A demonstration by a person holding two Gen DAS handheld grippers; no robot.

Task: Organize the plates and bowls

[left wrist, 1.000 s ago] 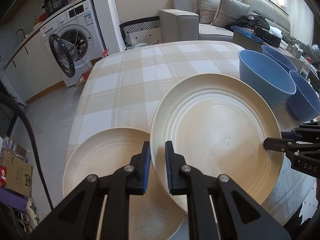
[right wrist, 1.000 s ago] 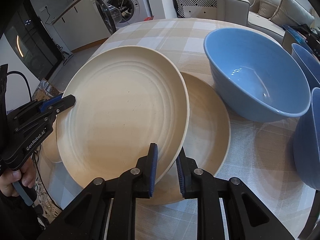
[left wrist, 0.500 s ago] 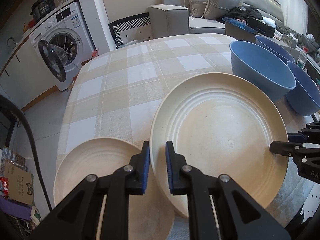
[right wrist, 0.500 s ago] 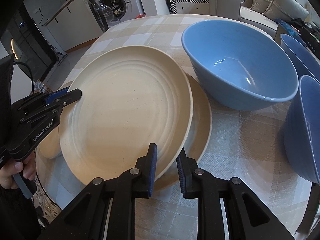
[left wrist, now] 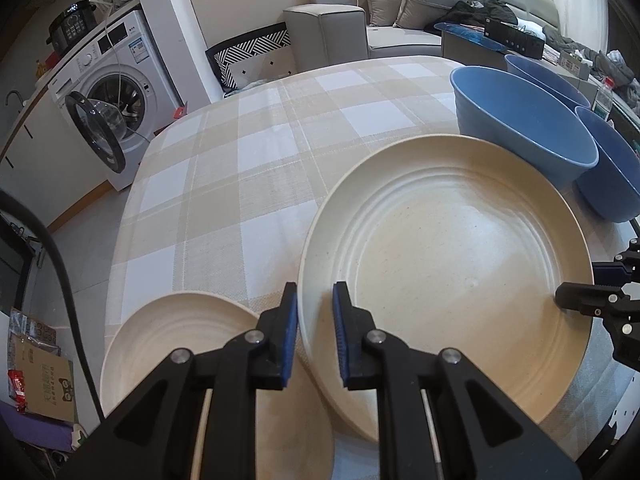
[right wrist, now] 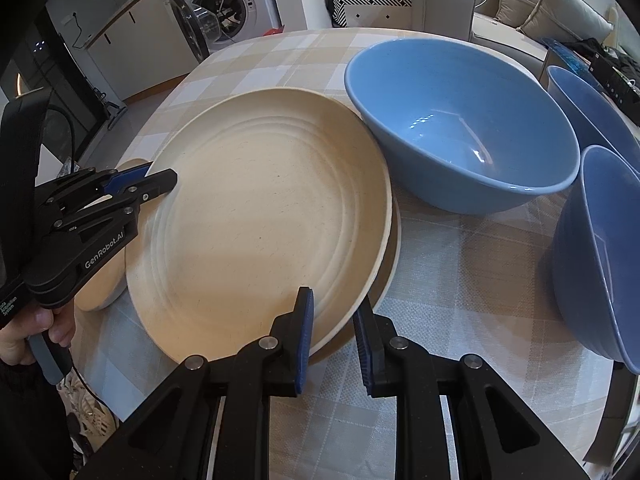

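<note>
A large cream plate point(left wrist: 448, 264) point(right wrist: 260, 216) is held by both grippers, low over a second cream plate point(right wrist: 394, 248) whose rim shows under its right edge. My left gripper point(left wrist: 315, 336) point(right wrist: 160, 178) is shut on the plate's near left rim. My right gripper point(right wrist: 333, 332) point(left wrist: 560, 300) is shut on the opposite rim. Another cream plate point(left wrist: 192, 364) point(right wrist: 104, 280) lies on the table at the left. Three blue bowls point(right wrist: 460, 120) point(right wrist: 592, 108) point(right wrist: 600, 248) stand to the right.
The table point(left wrist: 256, 168) has a beige and white checked cloth. A washing machine point(left wrist: 116, 92) with its door open stands beyond the far left edge. A grey sofa point(left wrist: 360, 20) is behind the table. The table's edge runs close at the left.
The held plate has moved right and down, now covering nearly all of the second plate beneath it. The blue bowls look closer in both views.
</note>
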